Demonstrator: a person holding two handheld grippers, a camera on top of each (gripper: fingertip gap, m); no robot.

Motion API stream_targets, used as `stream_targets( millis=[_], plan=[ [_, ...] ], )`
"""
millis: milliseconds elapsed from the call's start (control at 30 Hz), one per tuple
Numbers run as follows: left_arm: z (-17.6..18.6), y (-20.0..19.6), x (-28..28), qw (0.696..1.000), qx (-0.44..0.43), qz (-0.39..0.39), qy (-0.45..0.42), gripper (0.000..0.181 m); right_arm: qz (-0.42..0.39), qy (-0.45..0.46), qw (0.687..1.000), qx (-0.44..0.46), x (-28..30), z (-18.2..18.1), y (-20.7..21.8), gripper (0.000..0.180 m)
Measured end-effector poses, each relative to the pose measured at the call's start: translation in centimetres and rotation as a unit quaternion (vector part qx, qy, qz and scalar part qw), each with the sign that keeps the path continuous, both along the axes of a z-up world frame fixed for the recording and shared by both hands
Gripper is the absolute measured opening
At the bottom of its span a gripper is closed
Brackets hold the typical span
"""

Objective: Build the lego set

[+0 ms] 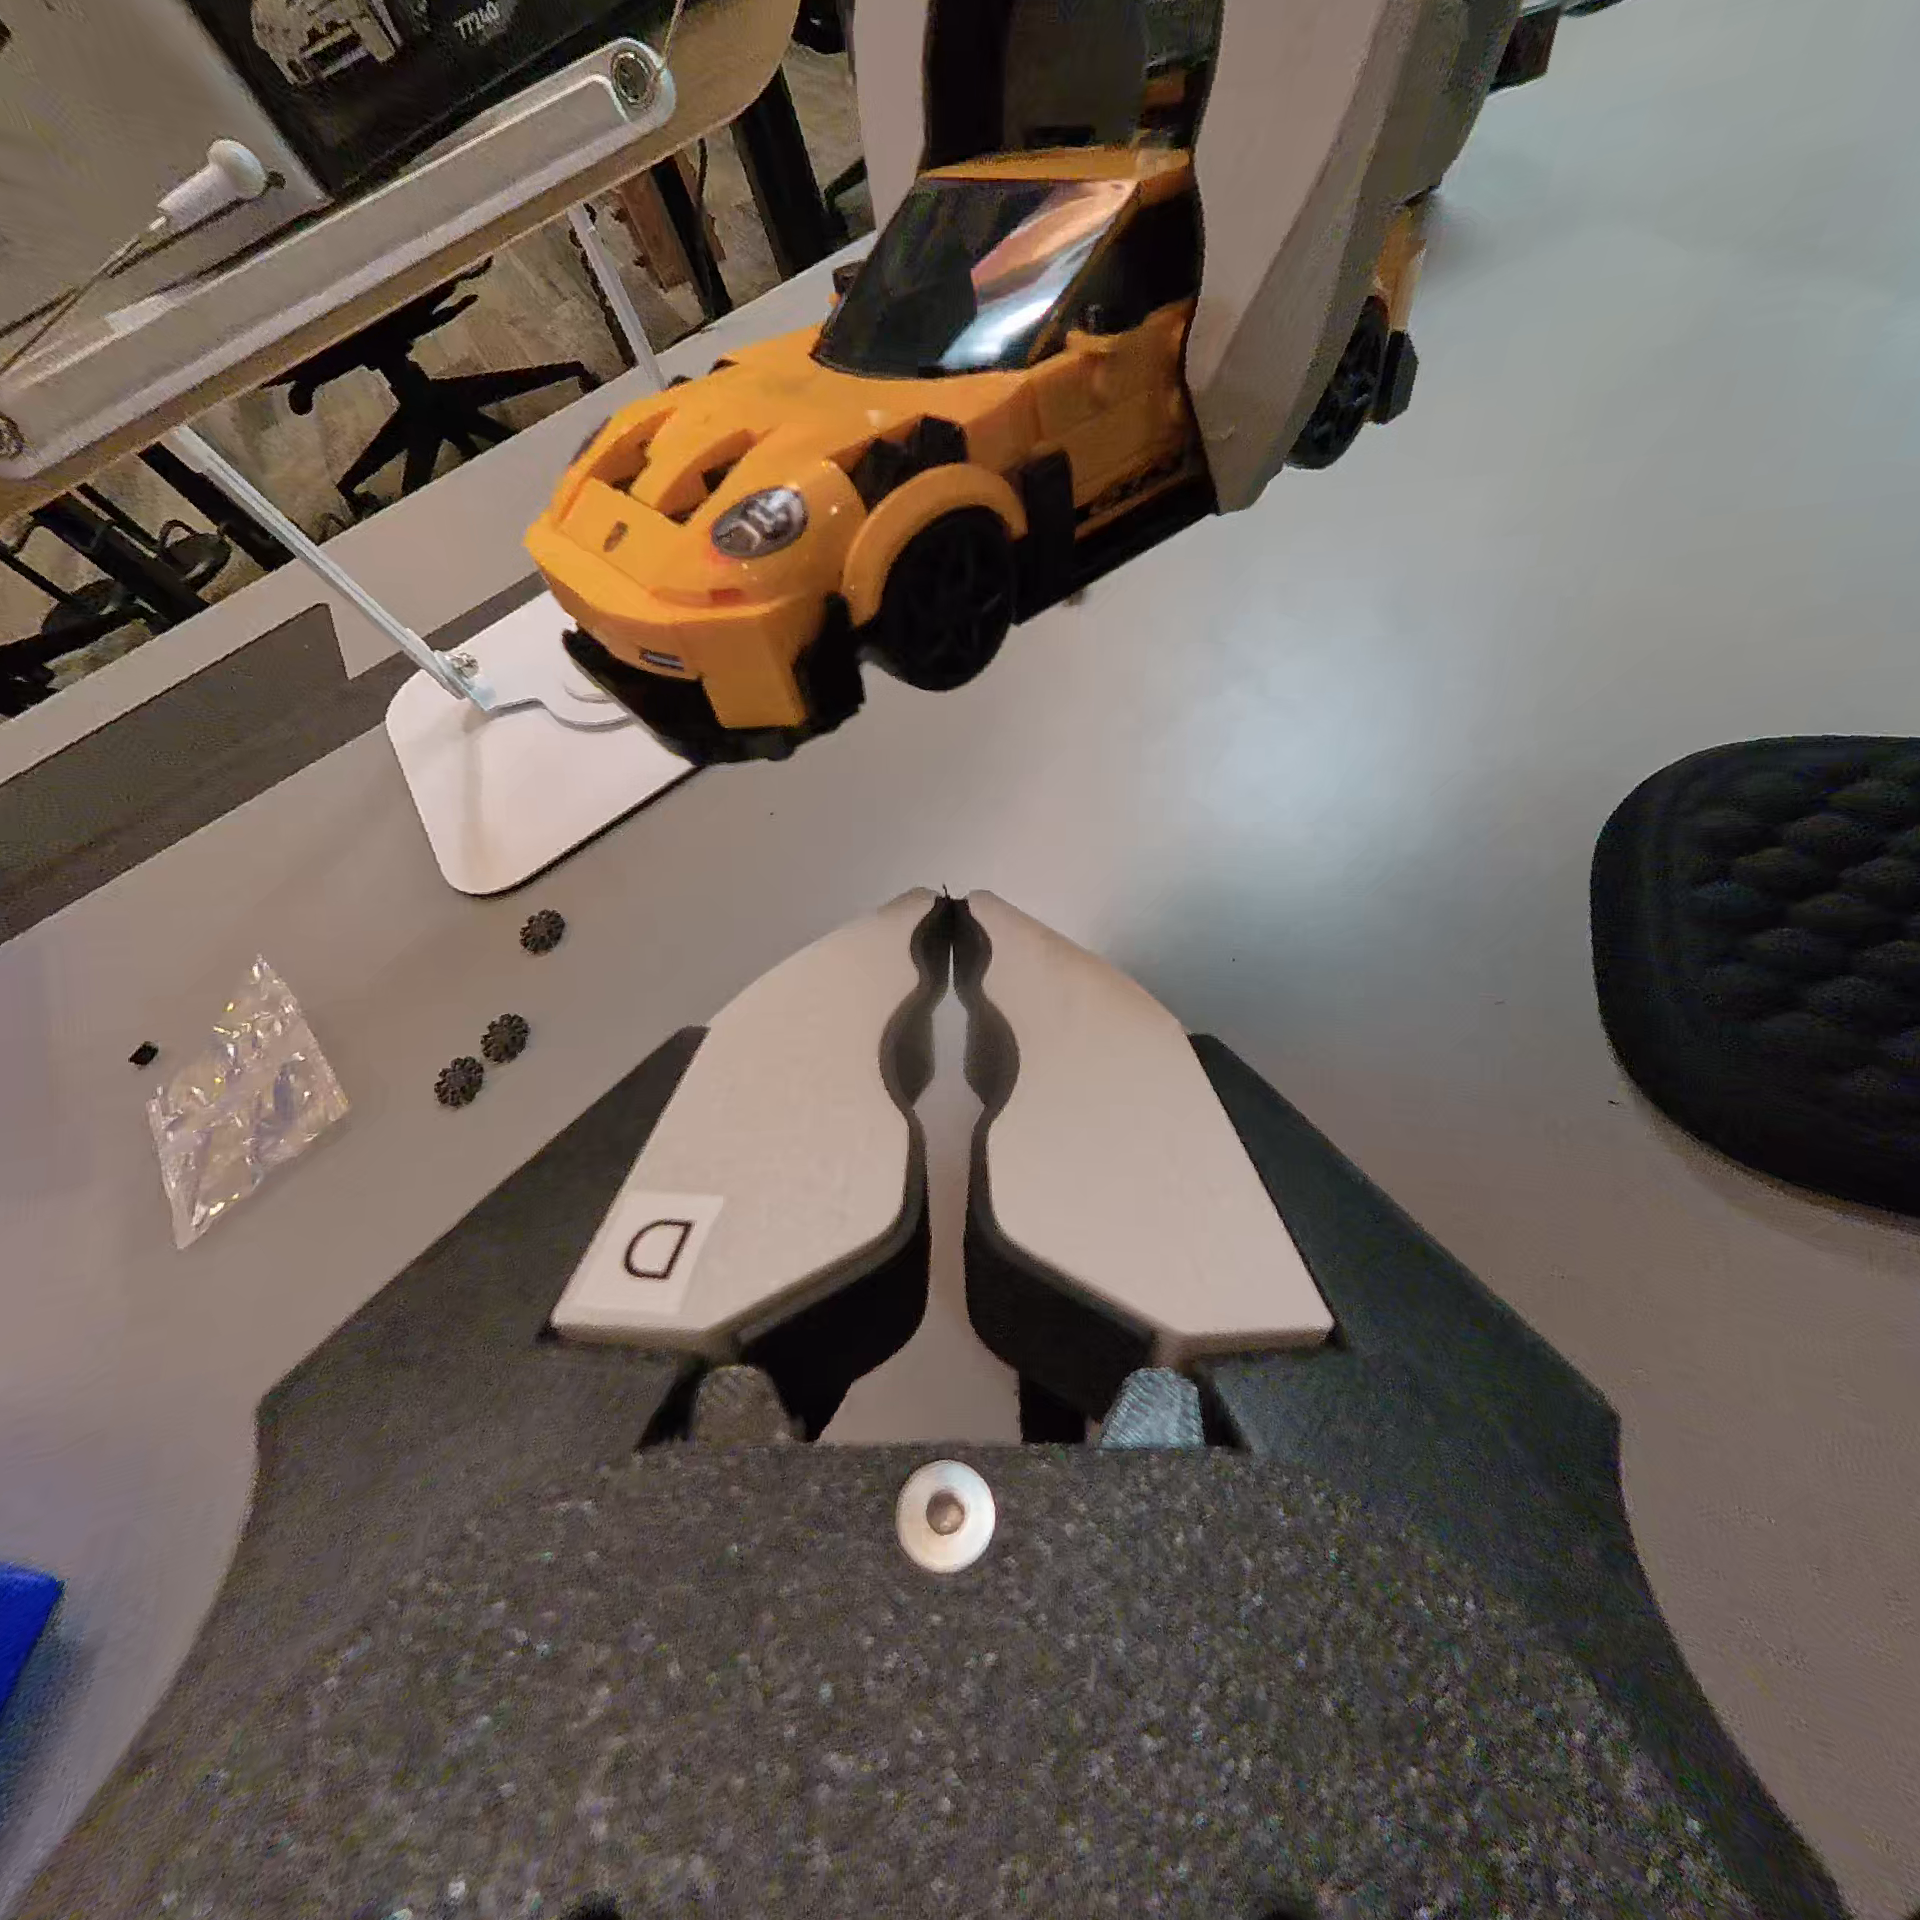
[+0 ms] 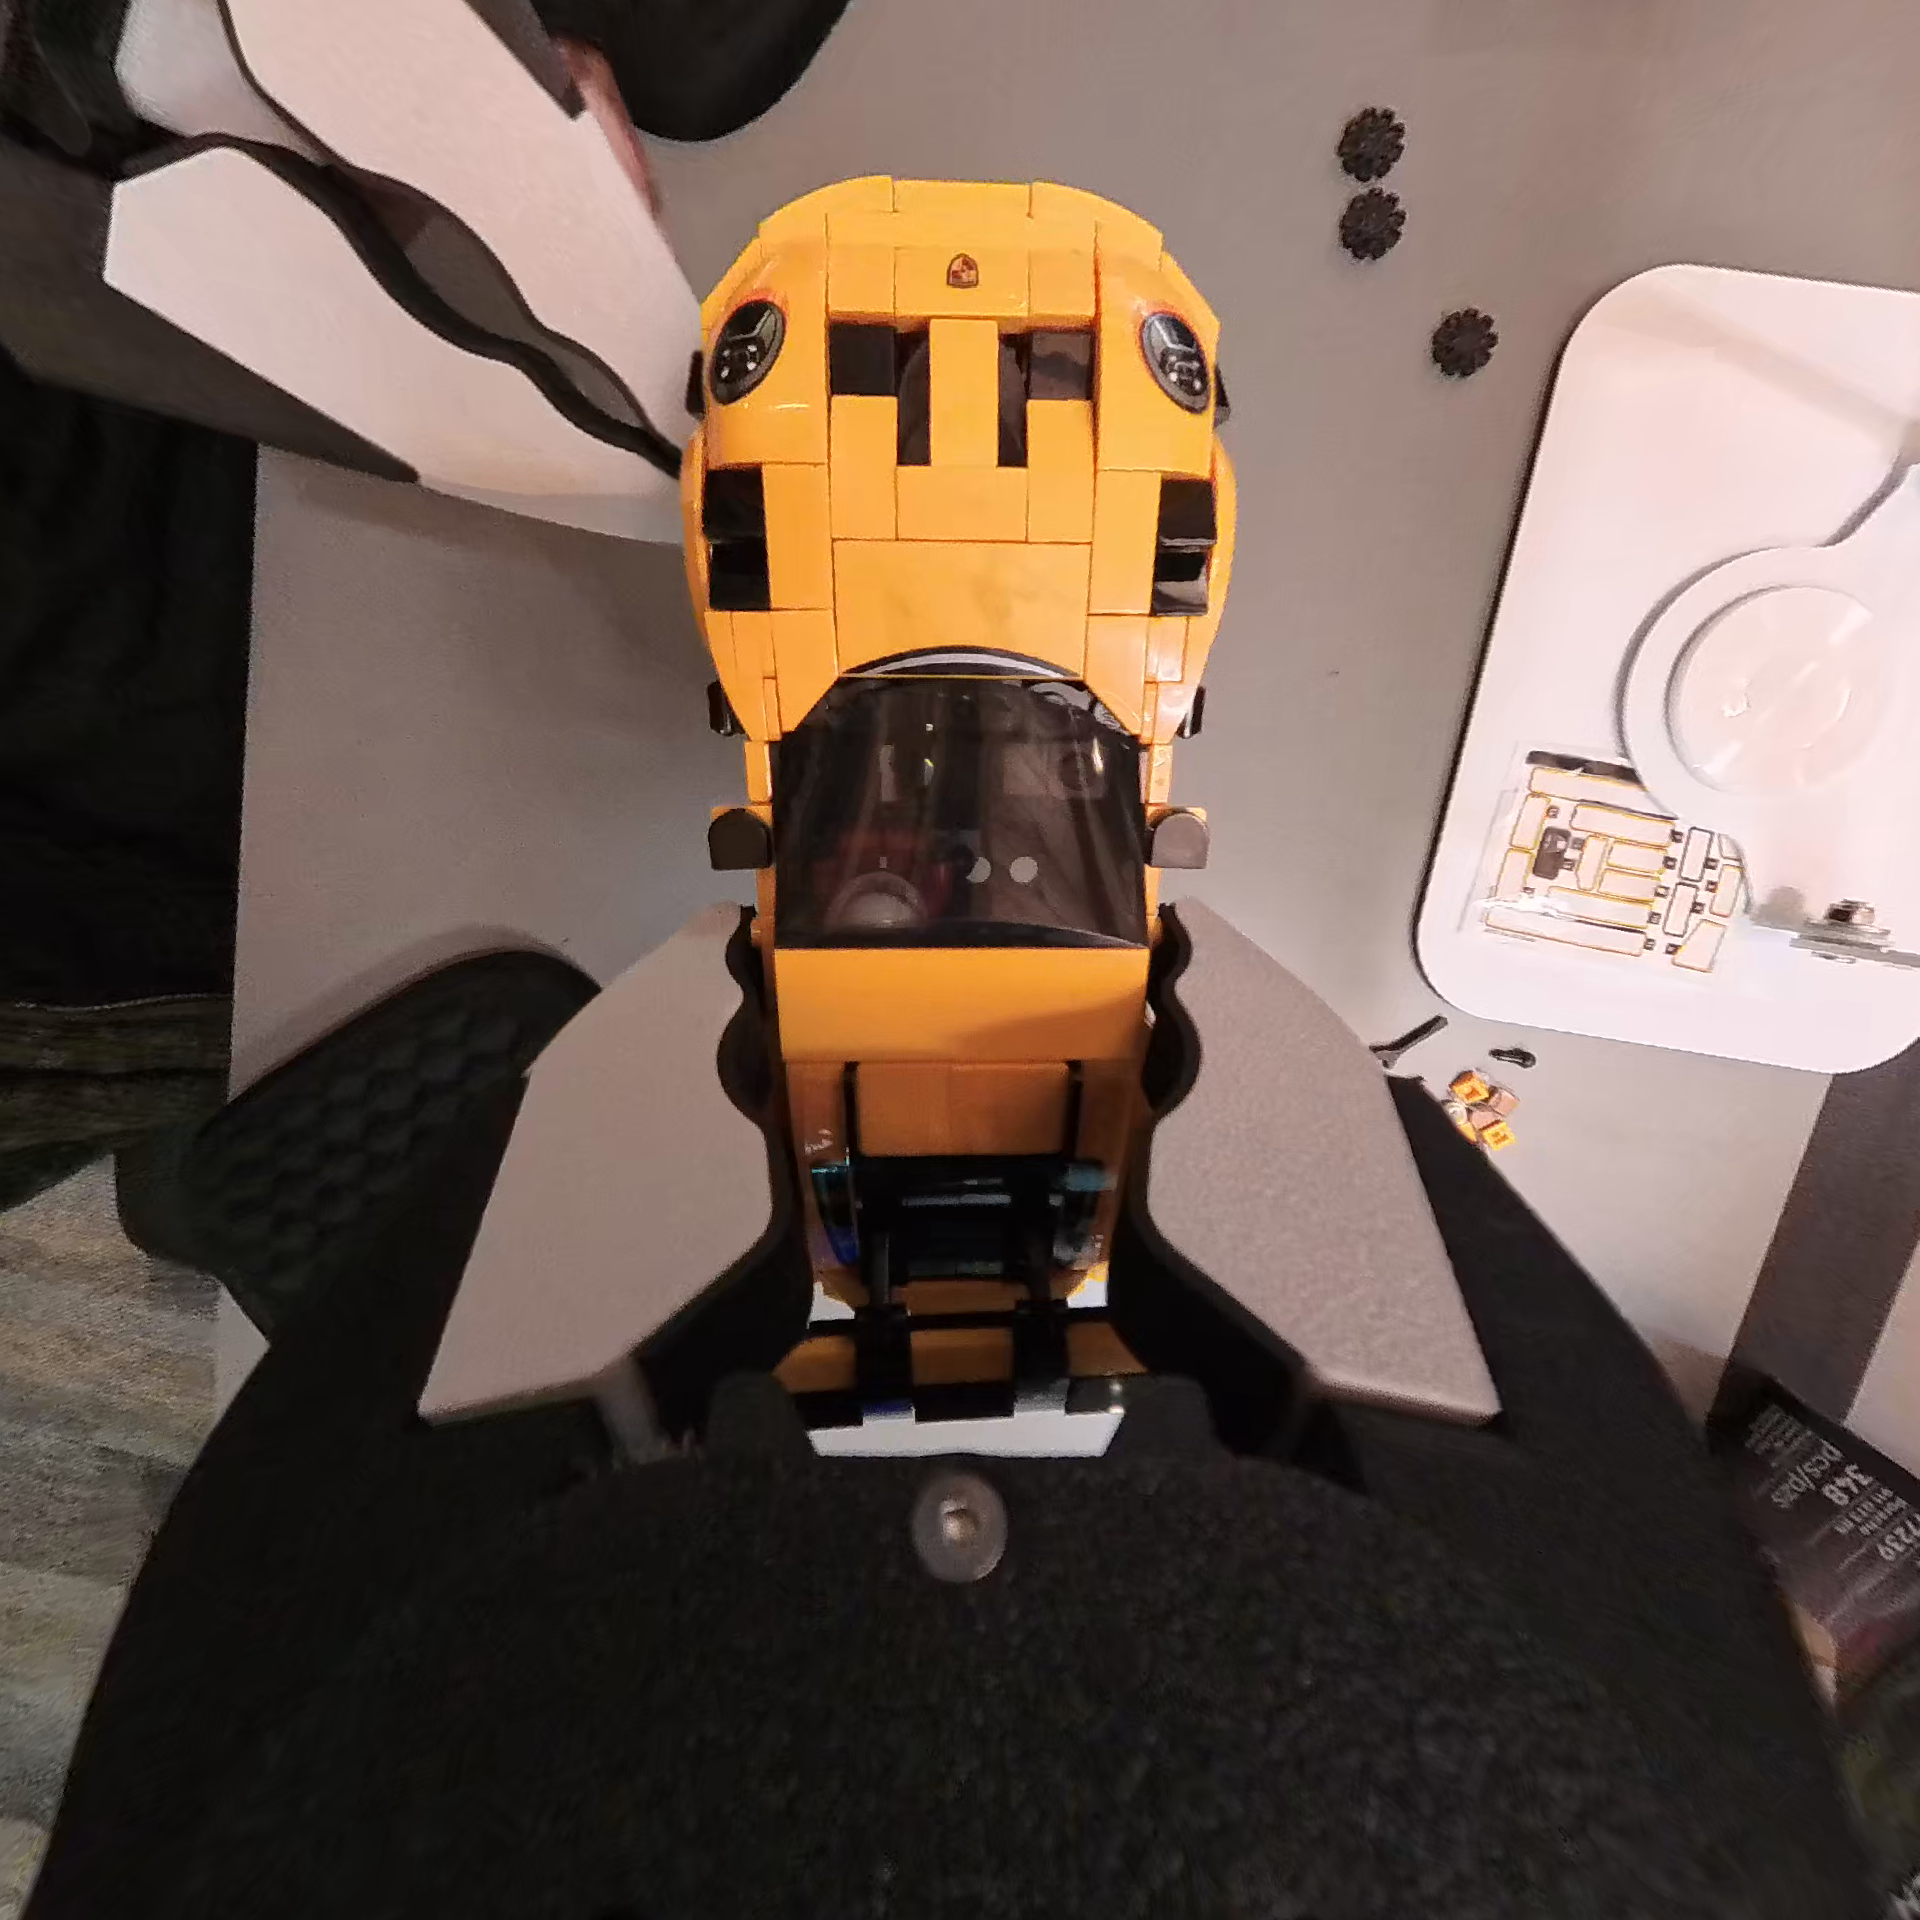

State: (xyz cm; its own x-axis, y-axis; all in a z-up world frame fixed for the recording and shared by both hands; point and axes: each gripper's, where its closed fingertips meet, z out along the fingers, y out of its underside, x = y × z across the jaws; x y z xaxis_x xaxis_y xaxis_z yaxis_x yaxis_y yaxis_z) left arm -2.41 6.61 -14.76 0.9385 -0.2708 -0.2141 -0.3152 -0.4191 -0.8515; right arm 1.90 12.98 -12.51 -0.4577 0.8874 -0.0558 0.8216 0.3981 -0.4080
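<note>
The right hand-held gripper [image 2: 961, 1049] is clamping the orange lego car [image 2: 961, 499] by its rear half, one finger on each flank just behind the dark windscreen, with the nose pointing to 12 o'clock in the right wrist view. In the left wrist view the same car [image 1: 831, 520] is sitting at 12 o'clock, raised off the grey worktop [image 1: 1299, 727], its nose overhanging the white stand base [image 1: 520, 790] and pointing toward 8 o'clock. The left hand-held gripper [image 1: 951, 914] is hanging below it, well apart from the car, with its fingertips pressed together; whether anything is pinched between them cannot be told. Three small black gear-like pieces [image 1: 499, 1039] are lying on the worktop at 9 o'clock of the left hand-held gripper, beside a crumpled clear plastic bag [image 1: 244, 1101]. A black padded cushion [image 1: 1766, 956] is resting at 3 o'clock. As to markings: a small crest is showing on the car's bonnet, a white sticker bearing a single character is sitting on the left finger of the left hand-held gripper, a sticker sheet [image 2: 1600, 862] with orange outlines is lying on the stand base at 3 o'clock of the right wrist view, and a dark printed box [image 2: 1829, 1538] is showing at 4 o'clock; their writing is not being transcribed.
</note>
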Motion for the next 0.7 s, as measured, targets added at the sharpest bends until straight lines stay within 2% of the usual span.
stream_targets(
  millis=[700],
  plan=[
    [-0.9, -1.0, 1.1, 0.999, -0.025, -0.044, -0.007, 0.0, 0.118, -0.018, 0.986, 0.114, 3.3, -0.3, -2.6, 0.07]
  ],
)
